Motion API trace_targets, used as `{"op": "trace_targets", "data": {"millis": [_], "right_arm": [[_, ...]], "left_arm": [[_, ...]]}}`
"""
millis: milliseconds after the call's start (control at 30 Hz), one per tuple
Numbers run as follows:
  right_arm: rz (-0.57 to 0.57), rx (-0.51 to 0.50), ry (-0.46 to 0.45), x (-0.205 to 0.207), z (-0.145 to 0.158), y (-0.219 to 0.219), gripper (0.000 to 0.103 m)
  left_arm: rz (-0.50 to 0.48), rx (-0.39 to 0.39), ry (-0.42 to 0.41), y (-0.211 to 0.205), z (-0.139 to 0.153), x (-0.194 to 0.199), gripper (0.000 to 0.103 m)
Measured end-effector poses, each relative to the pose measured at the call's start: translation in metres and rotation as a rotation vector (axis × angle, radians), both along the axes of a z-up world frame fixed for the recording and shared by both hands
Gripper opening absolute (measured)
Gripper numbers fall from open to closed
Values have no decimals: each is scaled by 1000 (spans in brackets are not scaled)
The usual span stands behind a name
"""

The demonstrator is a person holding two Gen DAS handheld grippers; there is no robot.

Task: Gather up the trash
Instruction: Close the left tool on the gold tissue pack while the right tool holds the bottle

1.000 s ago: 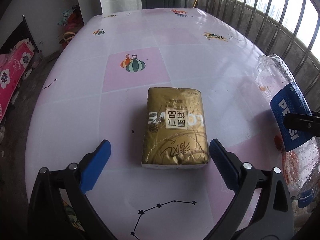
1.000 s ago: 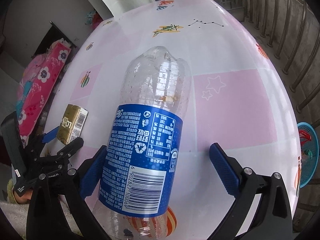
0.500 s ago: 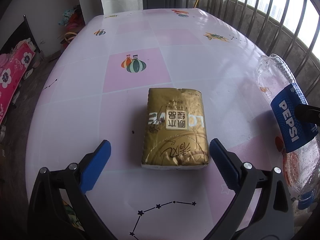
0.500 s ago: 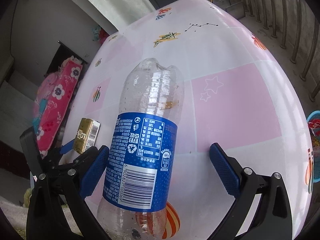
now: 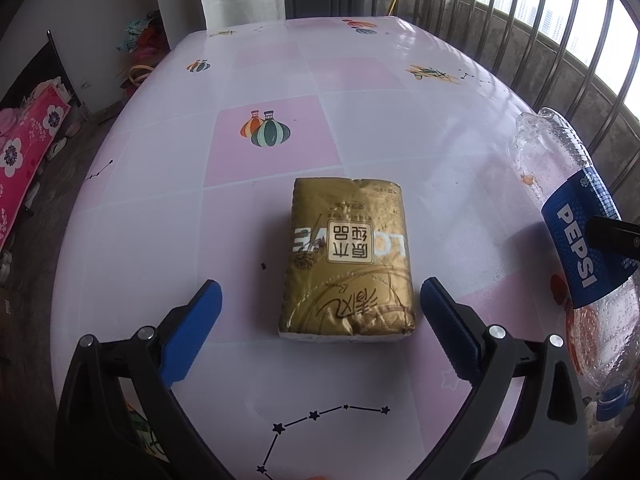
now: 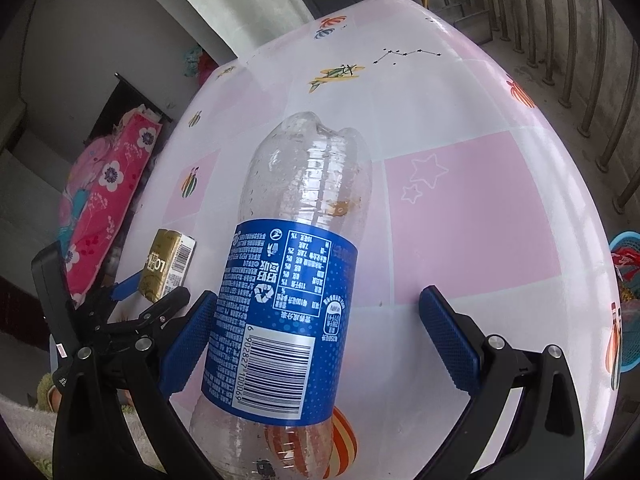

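A gold tissue pack (image 5: 348,256) lies flat on the table (image 5: 280,80), just ahead of my left gripper (image 5: 320,286), which is open with its blue pads on either side of the pack's near end. An empty Pepsi bottle (image 6: 288,300) with a blue label lies with its base pointing away, between the fingers of my open right gripper (image 6: 318,292). The left pad (image 6: 192,340) is against the label; the right pad stands well apart. In the left wrist view the bottle (image 5: 580,248) is at the right edge. The right wrist view also shows the pack (image 6: 168,268).
The round table carries a pink and white patterned cloth (image 6: 472,220). Metal railings (image 5: 520,32) run along the right side. A pink floral blanket (image 6: 104,204) lies beyond the table's left edge. A blue basket (image 6: 626,304) sits on the floor at the right.
The right wrist view has swung and now shows more of the room beyond the table. The bottle stays between the right fingers. The pack has not moved and both grippers stay open.
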State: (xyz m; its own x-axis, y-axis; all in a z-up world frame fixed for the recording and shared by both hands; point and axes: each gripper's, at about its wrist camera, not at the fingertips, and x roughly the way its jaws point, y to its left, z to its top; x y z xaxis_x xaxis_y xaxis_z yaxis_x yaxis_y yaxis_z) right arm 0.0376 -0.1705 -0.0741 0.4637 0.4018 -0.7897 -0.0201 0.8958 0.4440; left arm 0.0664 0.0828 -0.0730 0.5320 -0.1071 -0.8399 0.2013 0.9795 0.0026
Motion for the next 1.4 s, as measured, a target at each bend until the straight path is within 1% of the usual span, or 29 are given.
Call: {"op": "trace_targets", "data": {"millis": [333, 567, 767, 833, 933, 1033, 1067, 1133, 1167, 1233, 1267, 1333, 1400], "right_arm": [[38, -81, -16, -1, 1, 11, 97], [32, -66, -8, 3, 1, 8, 97], [9, -16, 1, 5, 0, 0, 97], [15, -16, 2, 5, 0, 1, 97], [29, -43, 3, 5, 0, 5, 97], [24, -51, 0, 4, 0, 7, 97], [25, -50, -3, 3, 0, 7, 97], [24, -44, -9, 2, 0, 6, 97], [24, -43, -13, 2, 0, 6, 97], [21, -46, -9, 3, 0, 6, 97], [16, -48, -2, 4, 1, 7, 96], [12, -50, 10, 4, 2, 8, 90], [10, -44, 17, 4, 3, 8, 86]], "left_arm": [[6, 0, -1, -1, 0, 0, 96], [-10, -2, -4, -3, 1, -1, 96], [-17, -4, -3, -4, 1, -2, 96], [-23, -6, -6, -4, 2, -1, 96], [-28, -9, -5, -3, 2, 0, 95], [-27, -54, -4, 2, 5, 0, 95], [-26, -63, -8, 4, 7, 0, 93], [-29, -70, -23, 7, 11, -1, 84], [-30, -71, -24, 8, 12, 0, 82], [-27, -71, -8, 9, 12, 3, 74], [-25, -75, 2, 9, 12, 5, 72], [-33, -81, 6, 9, 13, 7, 67], [-45, -64, 6, 6, 14, 7, 65]]}}
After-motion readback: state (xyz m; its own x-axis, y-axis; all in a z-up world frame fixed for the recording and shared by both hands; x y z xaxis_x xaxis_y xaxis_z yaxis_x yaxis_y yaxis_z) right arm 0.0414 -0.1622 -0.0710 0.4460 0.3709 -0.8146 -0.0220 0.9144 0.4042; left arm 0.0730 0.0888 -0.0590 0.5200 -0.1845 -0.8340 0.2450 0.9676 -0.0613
